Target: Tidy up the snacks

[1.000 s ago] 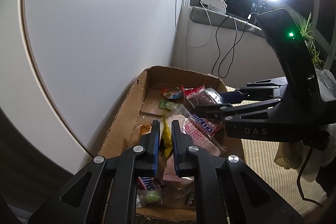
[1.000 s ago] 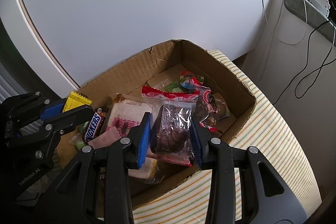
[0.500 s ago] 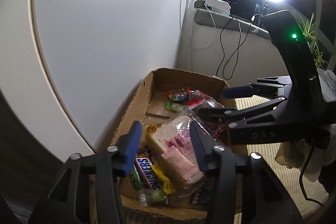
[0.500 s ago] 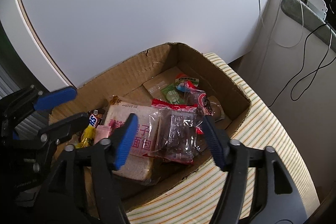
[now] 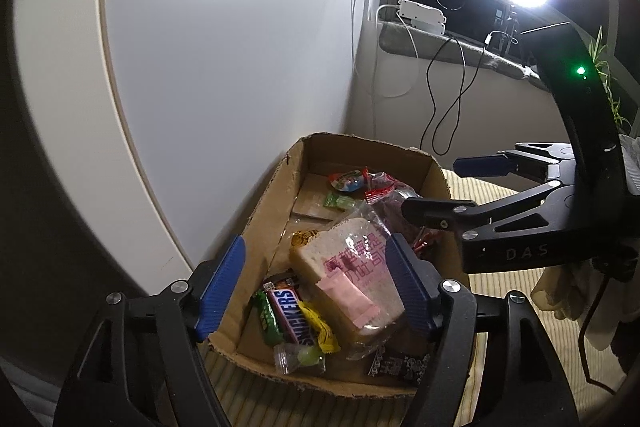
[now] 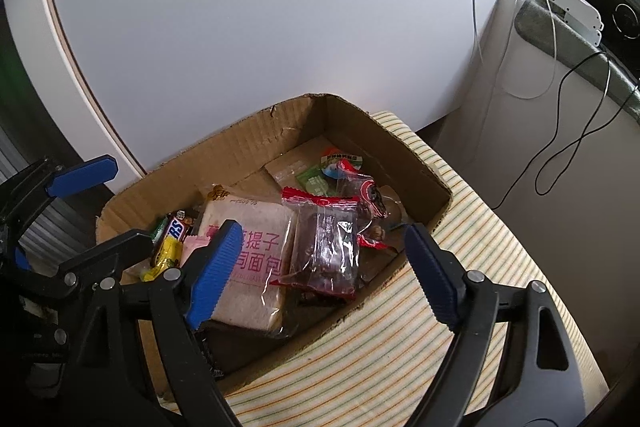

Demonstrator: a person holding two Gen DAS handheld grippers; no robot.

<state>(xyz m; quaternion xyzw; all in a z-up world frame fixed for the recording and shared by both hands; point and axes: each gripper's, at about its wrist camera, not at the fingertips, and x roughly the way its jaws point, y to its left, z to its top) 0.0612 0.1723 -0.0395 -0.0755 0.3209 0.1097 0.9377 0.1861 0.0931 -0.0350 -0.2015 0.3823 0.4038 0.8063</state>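
Partly, bread bag (image 5: 352, 279) hides dark packet (image 5: 396, 363) in box (image 5: 264, 227).

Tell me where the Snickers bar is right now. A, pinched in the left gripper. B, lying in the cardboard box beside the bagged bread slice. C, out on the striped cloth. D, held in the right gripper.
B: the Snickers bar lies in the cardboard box next to the bagged bread slice, with nothing pinched in either gripper.
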